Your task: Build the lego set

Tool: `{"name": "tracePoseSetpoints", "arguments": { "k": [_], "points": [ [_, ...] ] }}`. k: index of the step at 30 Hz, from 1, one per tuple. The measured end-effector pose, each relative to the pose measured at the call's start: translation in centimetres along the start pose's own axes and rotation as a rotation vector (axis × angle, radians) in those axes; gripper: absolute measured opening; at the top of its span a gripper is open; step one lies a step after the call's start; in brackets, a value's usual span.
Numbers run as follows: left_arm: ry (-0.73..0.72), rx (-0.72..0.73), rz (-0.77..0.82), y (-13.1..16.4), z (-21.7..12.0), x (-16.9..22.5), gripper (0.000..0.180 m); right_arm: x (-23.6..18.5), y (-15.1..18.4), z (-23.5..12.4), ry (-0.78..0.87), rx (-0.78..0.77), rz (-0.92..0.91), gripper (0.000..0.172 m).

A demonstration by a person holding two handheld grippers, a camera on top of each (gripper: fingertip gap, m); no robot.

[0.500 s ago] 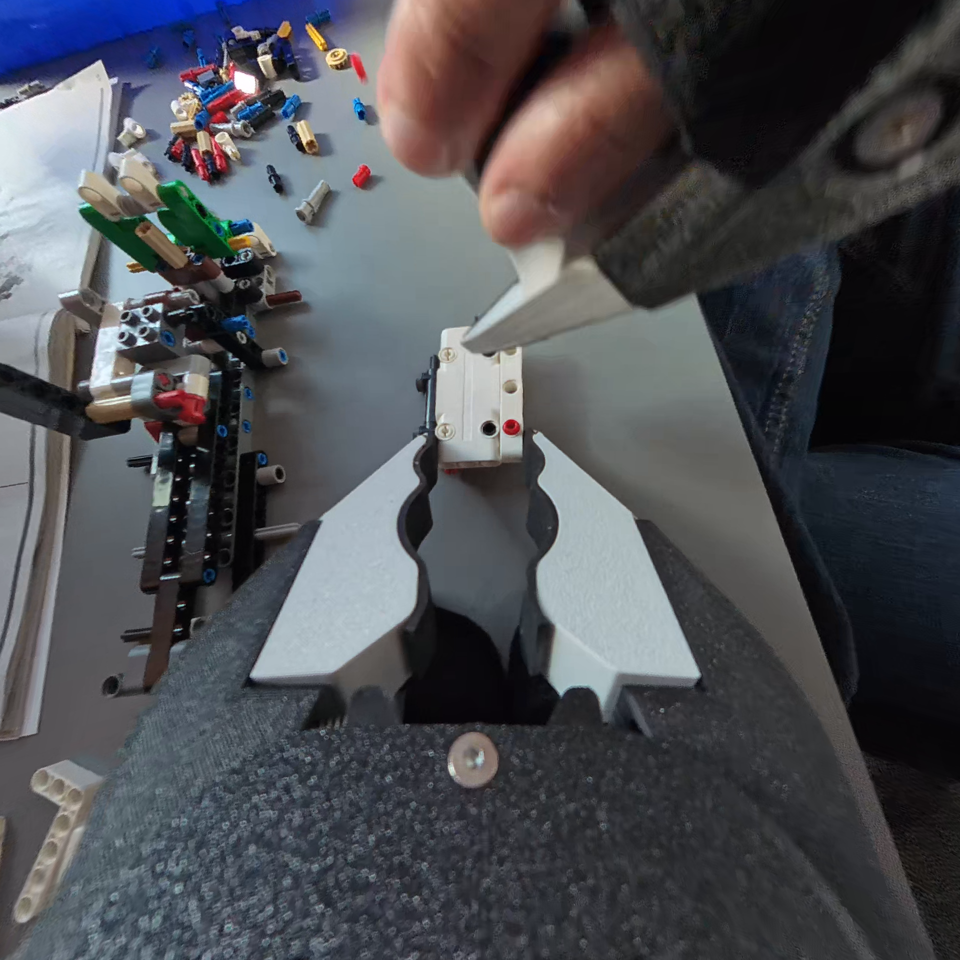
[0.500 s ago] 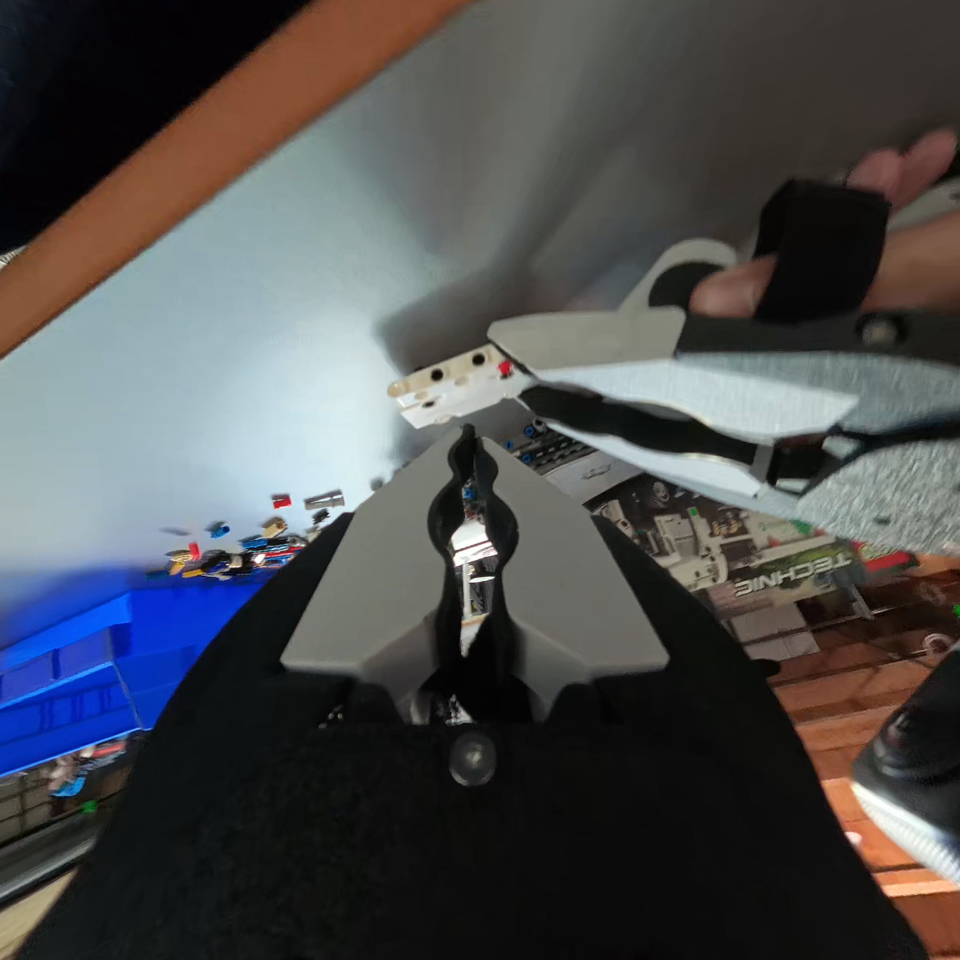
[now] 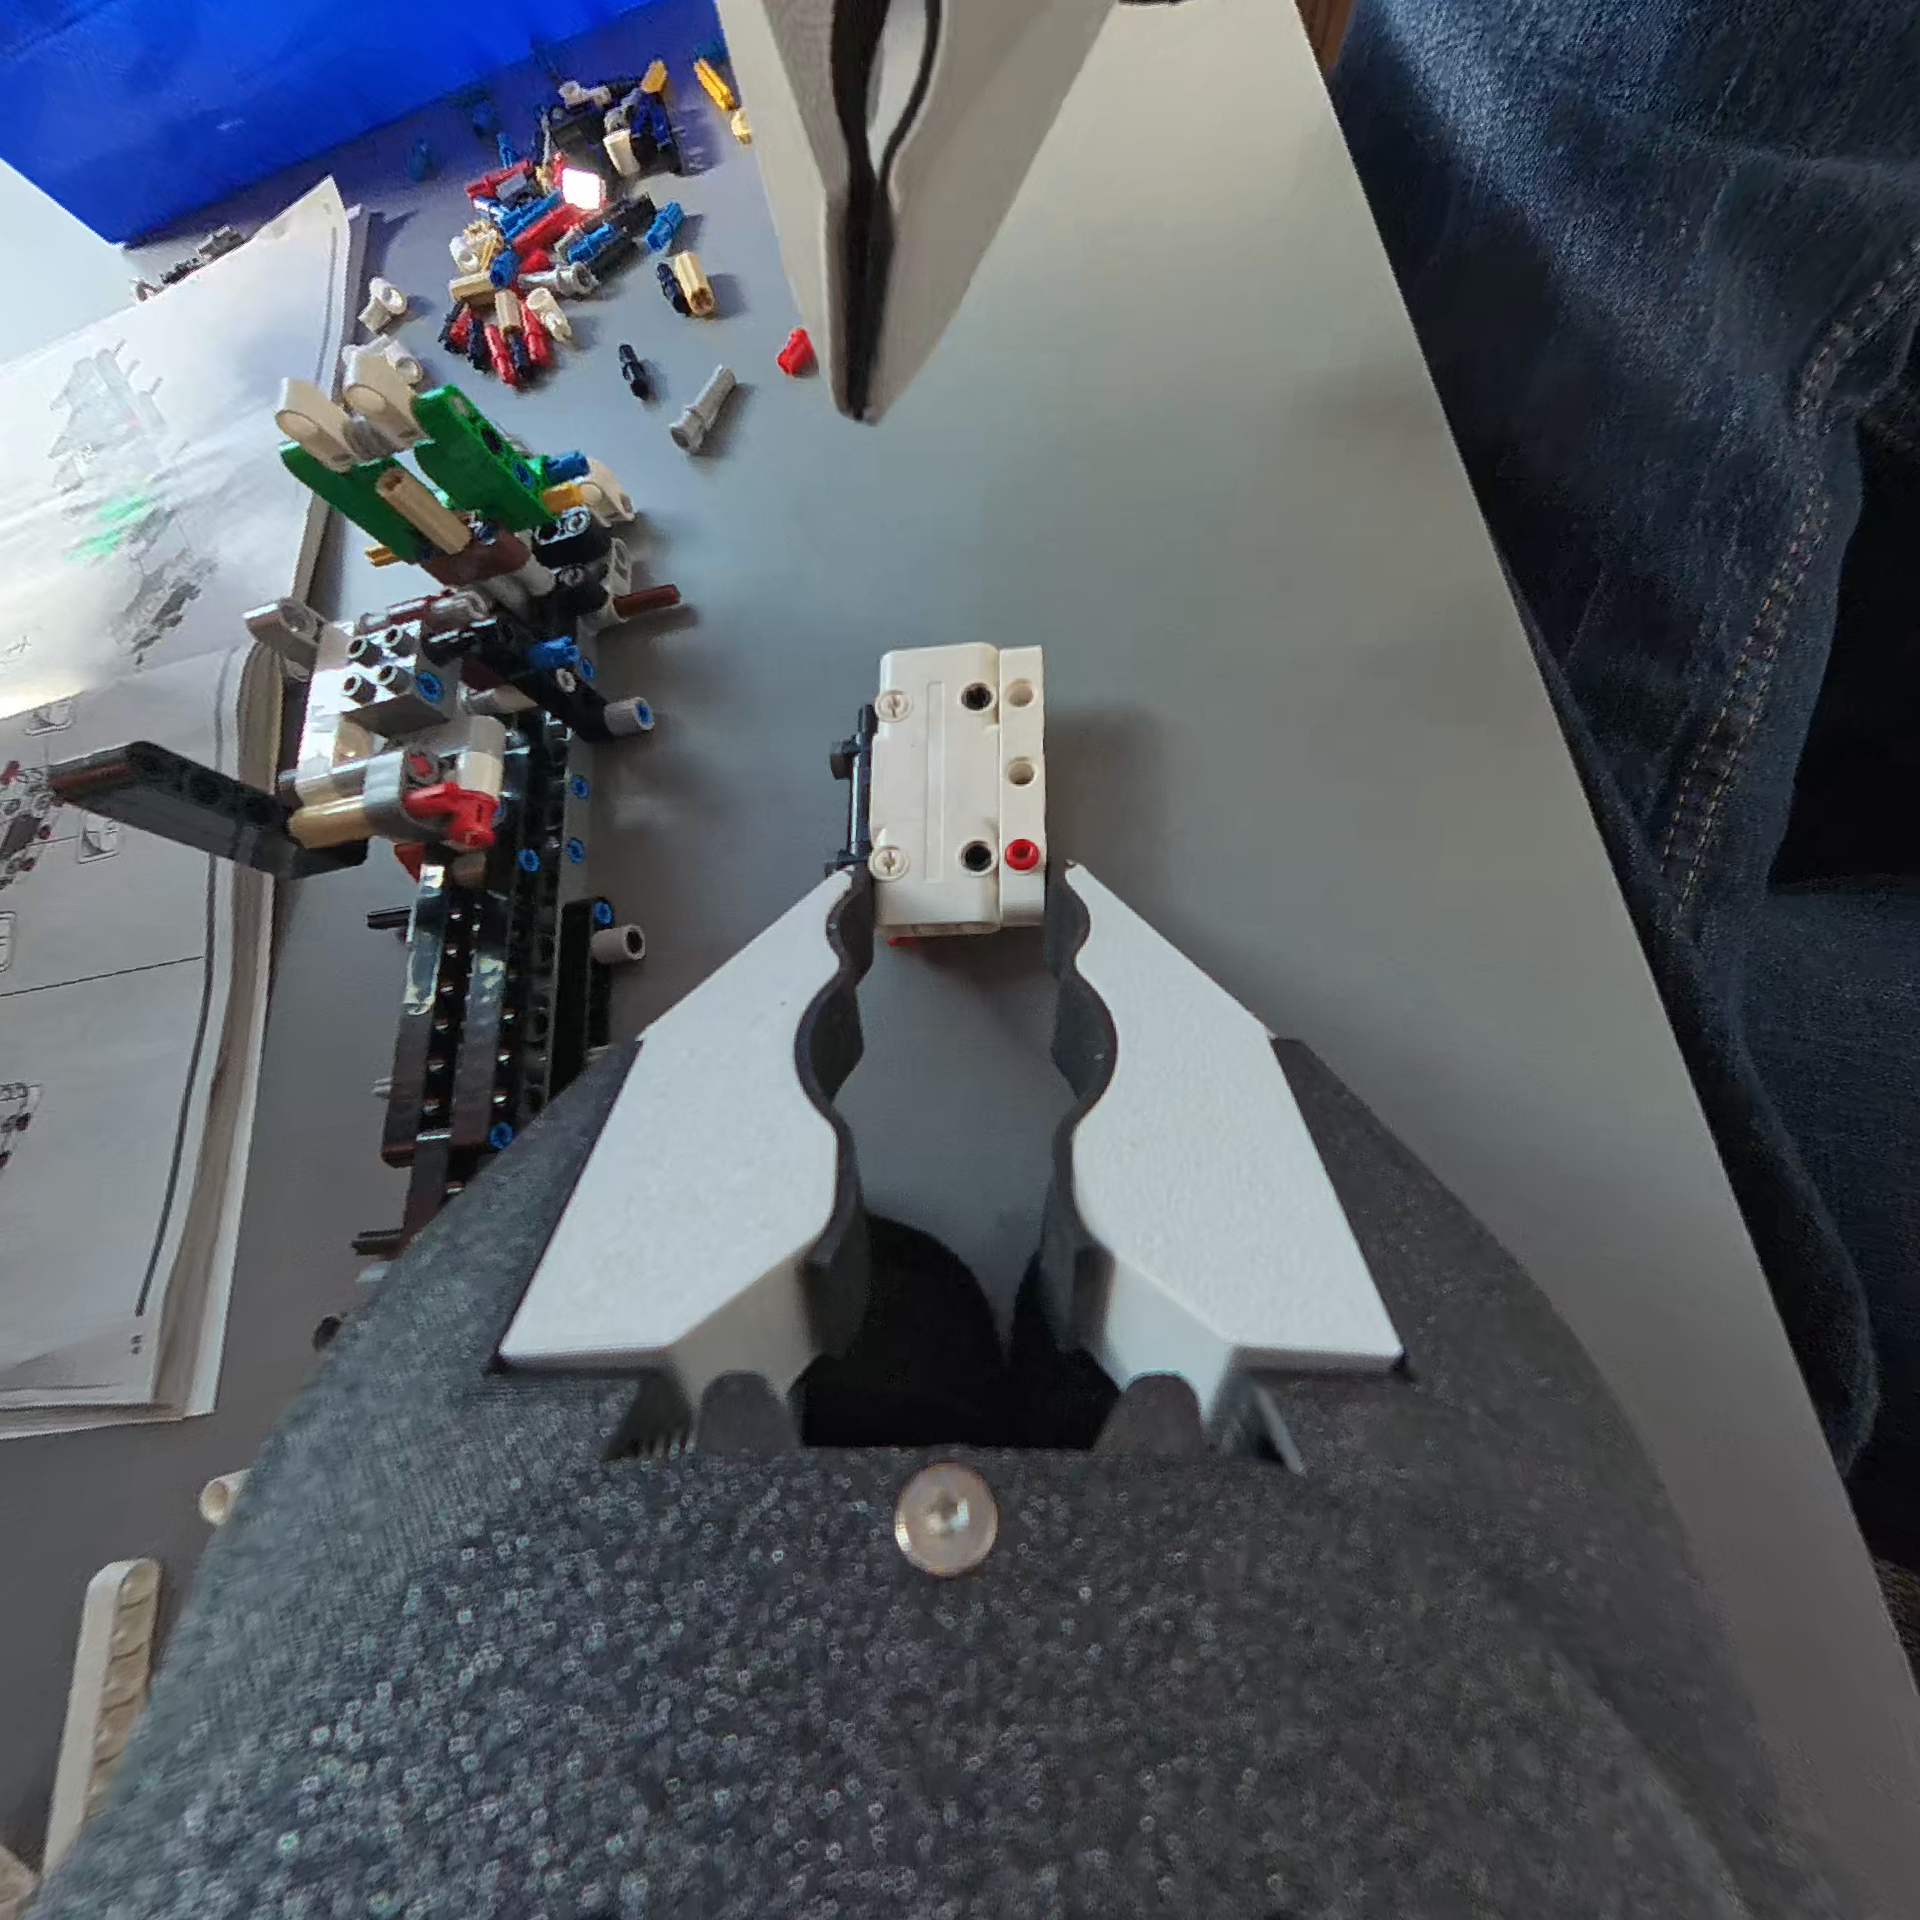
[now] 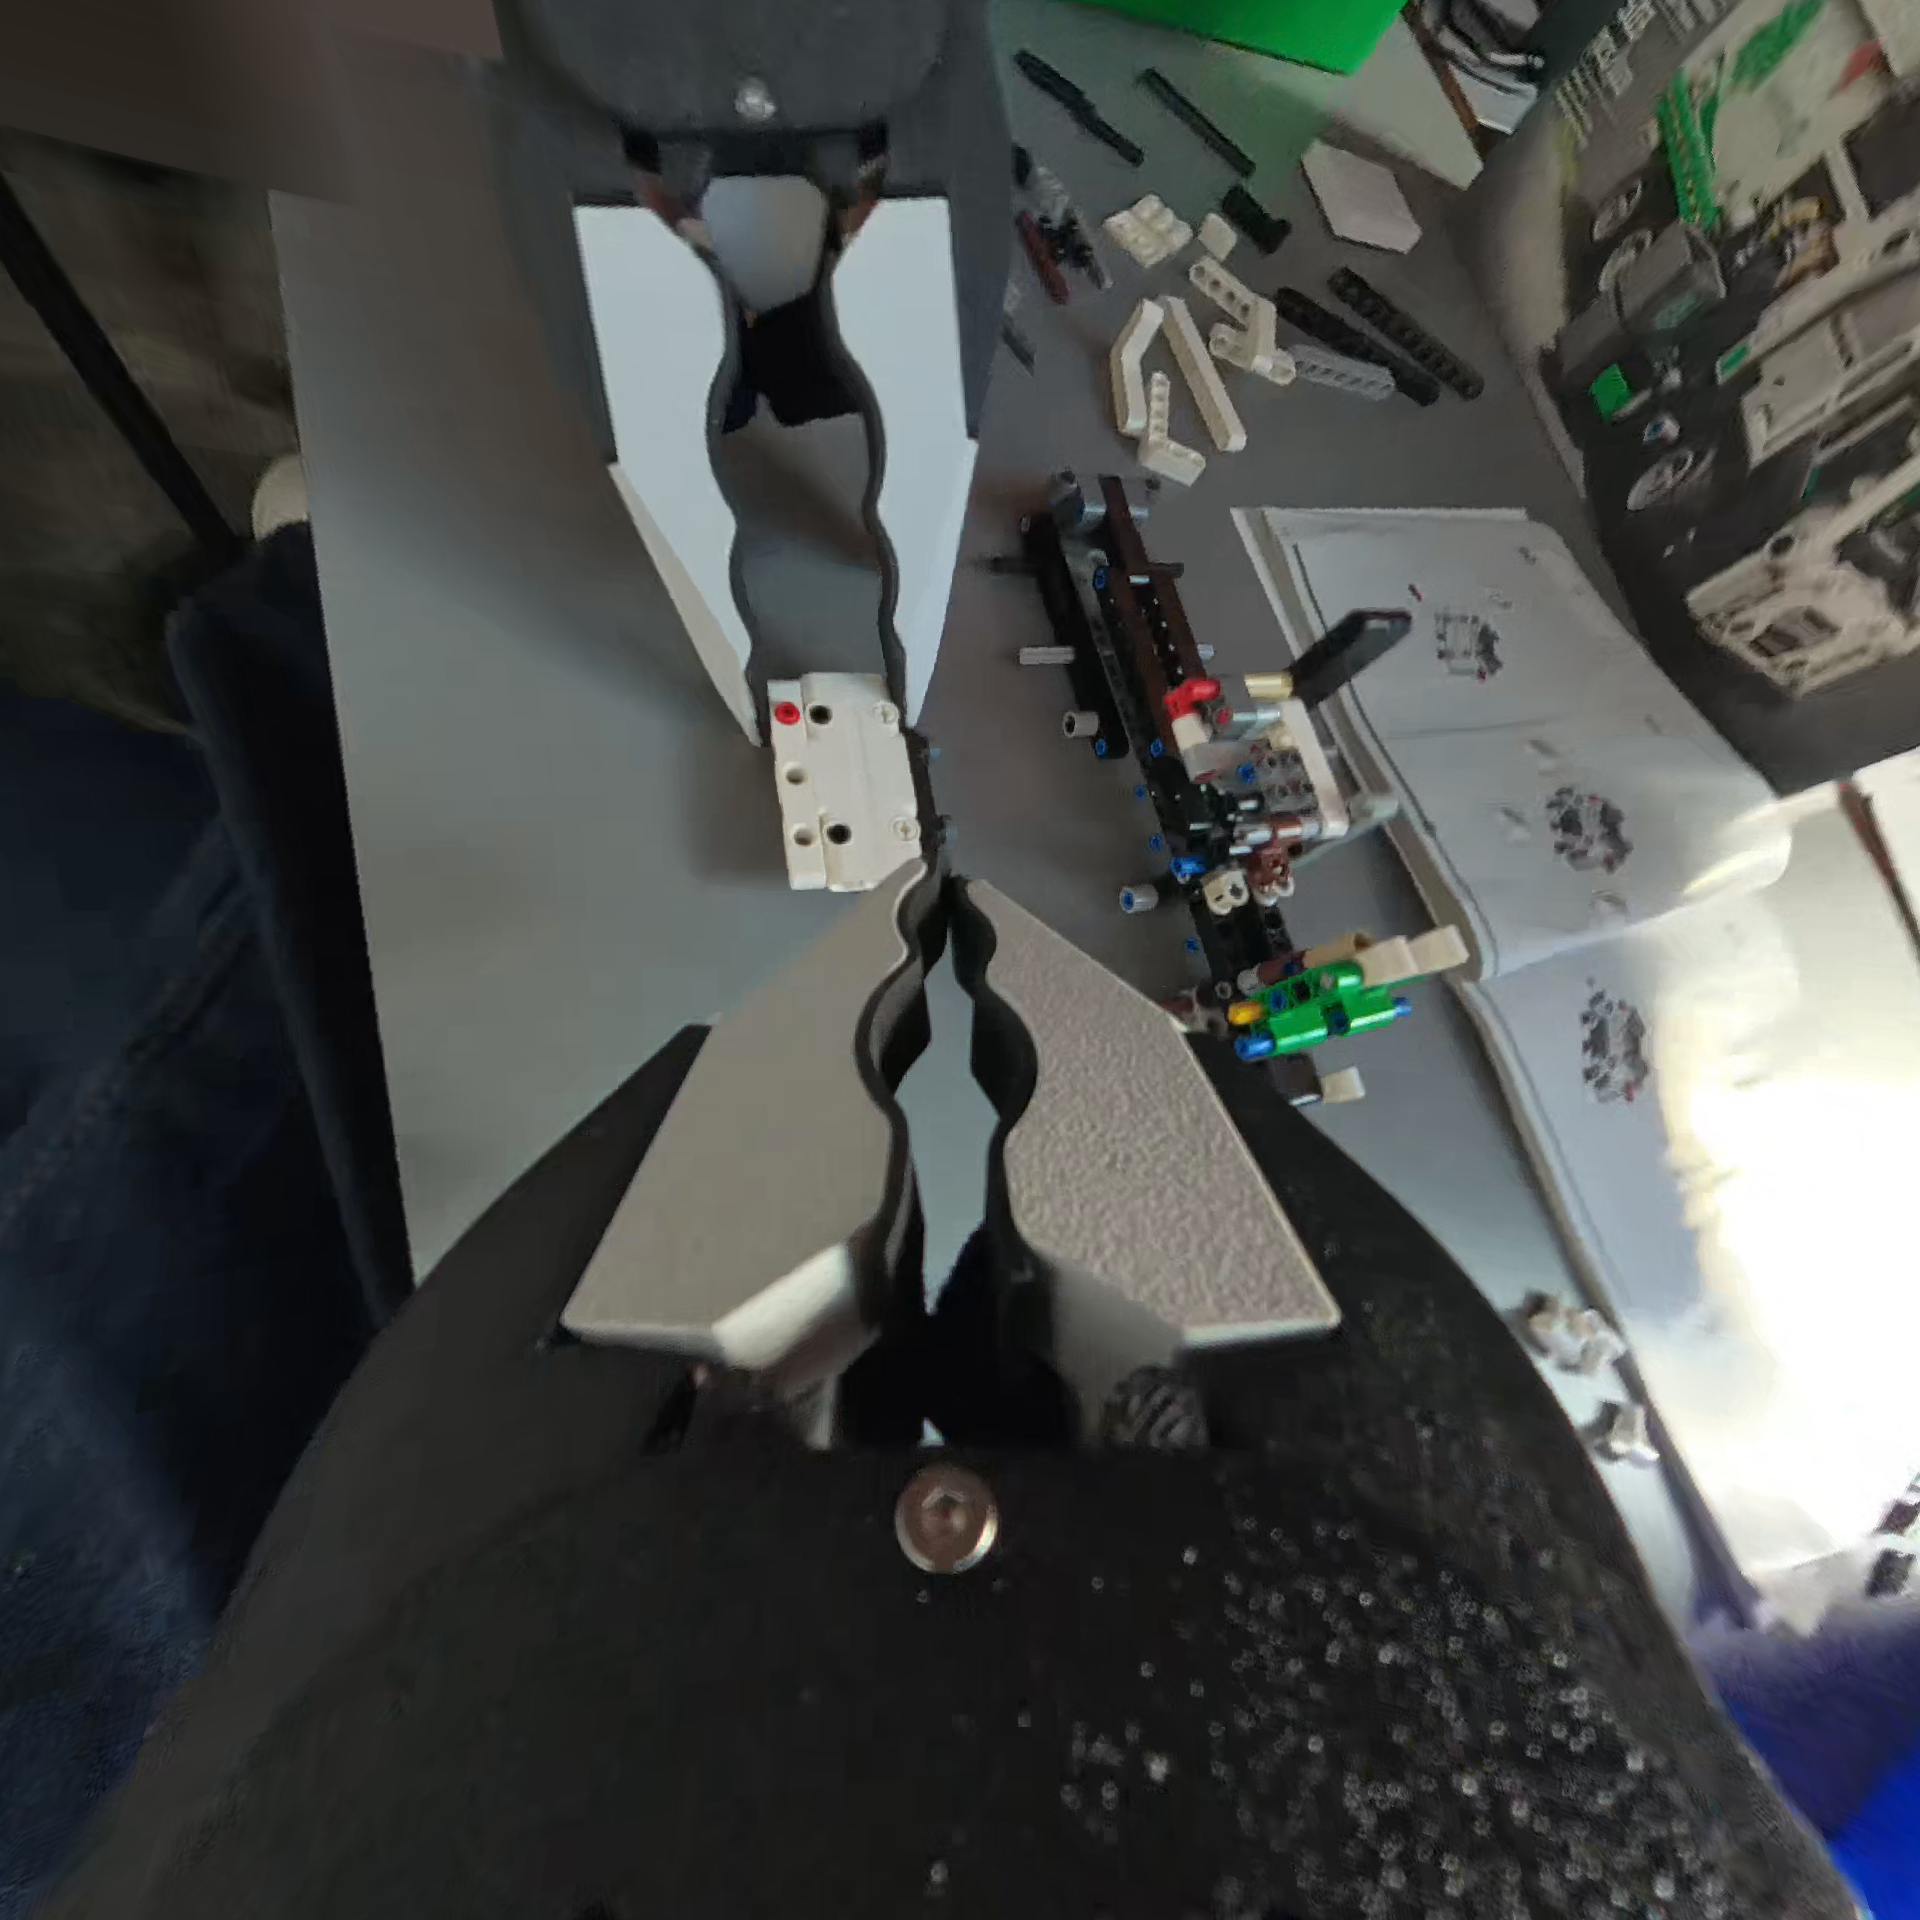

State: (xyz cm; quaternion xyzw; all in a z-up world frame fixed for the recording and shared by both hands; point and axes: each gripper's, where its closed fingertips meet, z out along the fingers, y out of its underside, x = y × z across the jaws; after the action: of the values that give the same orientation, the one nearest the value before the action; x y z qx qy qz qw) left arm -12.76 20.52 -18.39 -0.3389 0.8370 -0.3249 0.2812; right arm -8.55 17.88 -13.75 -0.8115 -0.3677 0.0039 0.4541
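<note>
Left gripper [image 3: 961, 899] fingers clamp the near end of a white motor block [image 3: 956, 790], which rests on the grey table [image 3: 1195, 582]. Right gripper [image 4: 943, 894] fingers are together with nothing between them, tips just beside the block's far corner. A black beam assembly [image 3: 488, 977] lies to the left, with loose small parts [image 3: 561, 260] farther off.

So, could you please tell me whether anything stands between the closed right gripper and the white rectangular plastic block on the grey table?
Nothing visible does. The right gripper, fingertips together, sits at the white block's far corner; the left gripper brackets its opposite end.
</note>
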Motion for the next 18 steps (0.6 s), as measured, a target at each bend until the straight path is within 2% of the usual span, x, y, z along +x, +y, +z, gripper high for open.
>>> {"name": "tracePoseSetpoints", "arguments": {
  "k": [1,6,7,8,9,11,15,18],
  "points": [
    [-0.004,0.000,0.005,0.0,0.0,0.0,0.031,0.4,0.6,-0.1,-0.005,0.004,0.076,0.000],
    [-0.012,0.002,0.025,0.0,0.0,-0.1,0.031,2.1,2.5,-1.0,-0.094,0.125,0.532,0.000],
    [-0.013,0.002,0.027,0.0,0.0,-0.1,0.031,2.4,2.3,-1.3,-0.119,0.177,0.627,0.000],
    [-0.014,0.002,0.028,0.0,0.0,-0.1,0.031,2.9,1.7,-1.7,-0.134,0.251,0.689,0.011],
    [-0.015,0.003,0.030,0.0,0.0,-0.1,0.031,3.6,1.2,-2.2,-0.117,0.320,0.731,0.004],
    [-0.015,0.004,0.032,0.0,0.0,0.0,0.031,4.4,0.8,-2.6,-0.055,0.387,0.717,0.000],
    [-0.018,0.002,0.027,0.1,0.0,-0.2,0.031,5.1,0.3,-3.3,0.087,0.381,0.657,0.000],
    [-0.020,-0.005,0.004,0.2,0.1,-0.7,0.031,5.0,0.9,-4.2,0.094,0.404,0.721,0.000]
  ]
}}
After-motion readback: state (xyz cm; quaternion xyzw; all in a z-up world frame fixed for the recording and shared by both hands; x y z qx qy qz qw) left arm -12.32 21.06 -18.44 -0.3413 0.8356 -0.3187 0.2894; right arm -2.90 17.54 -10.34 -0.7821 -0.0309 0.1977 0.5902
